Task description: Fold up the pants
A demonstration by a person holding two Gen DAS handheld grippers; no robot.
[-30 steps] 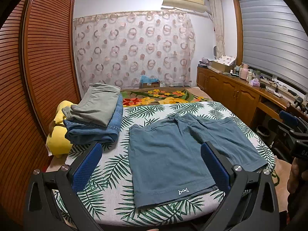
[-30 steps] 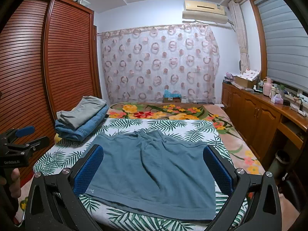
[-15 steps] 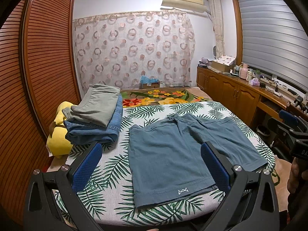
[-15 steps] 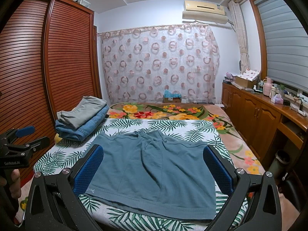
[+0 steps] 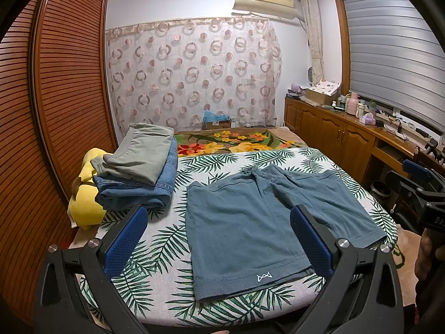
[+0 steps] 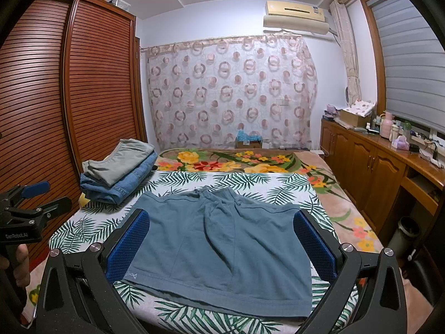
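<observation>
Nothing is moving since the earlier frames: both grippers are staying put w/ jaws spread wide, gripping nothing. The shorts [image 5: 250, 222] are lying flat on the bed [image 5: 167, 239], waistband toward the curtain [image 5: 192, 72], leg hems toward the grippers, long axis running front to back. The left gripper [image 5: 219, 239] is hovering over the shorts' left leg hem; the right gripper [image 6: 221, 239] is hovering over the hem edge, shorts [image 6: 222, 239] between its fingers. A small white logo is sitting at the shorts' hem. "GenRobot.AI" is reading on the left gripper's body in the right view. A stack of folded clothes [image 5: 139, 172] is sitting left of the shorts.
</observation>
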